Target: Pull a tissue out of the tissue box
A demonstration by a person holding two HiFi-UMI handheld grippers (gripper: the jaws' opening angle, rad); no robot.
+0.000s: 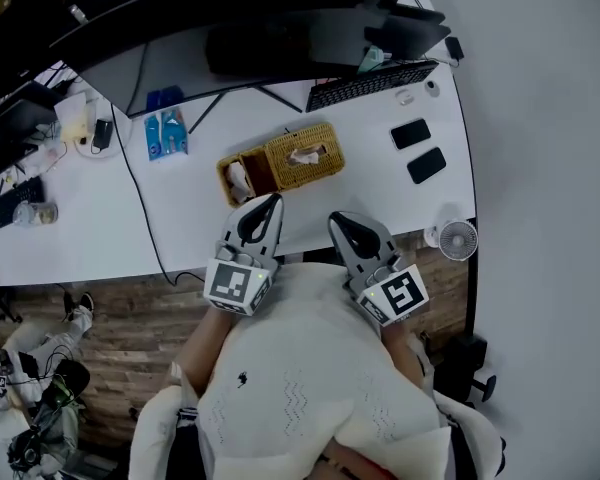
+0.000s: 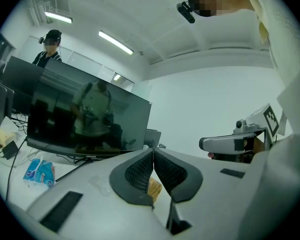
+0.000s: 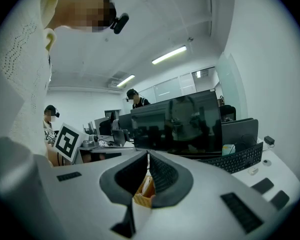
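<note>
A woven wicker tissue box (image 1: 305, 155) lies on the white desk (image 1: 180, 218), with a white tissue (image 1: 306, 154) poking from its top slot. A brown open tray (image 1: 244, 179) adjoins its left end. Both grippers hover at the desk's near edge, short of the box and touching nothing. My left gripper (image 1: 277, 199) is shut and empty, pointing at the tray end. My right gripper (image 1: 333, 217) is also shut and empty, a little nearer to me. A sliver of wicker box (image 2: 154, 188) shows below the left gripper (image 2: 153, 150). The same box (image 3: 144, 188) shows under the right gripper (image 3: 148, 154).
A large dark monitor (image 1: 230, 28) spans the back of the desk, with a keyboard (image 1: 372, 85) at its right. Two black phones (image 1: 410, 133) lie right of the box. A small fan (image 1: 458, 239) sits at the near right corner. Blue tissue packs (image 1: 166, 133) and a cable lie left.
</note>
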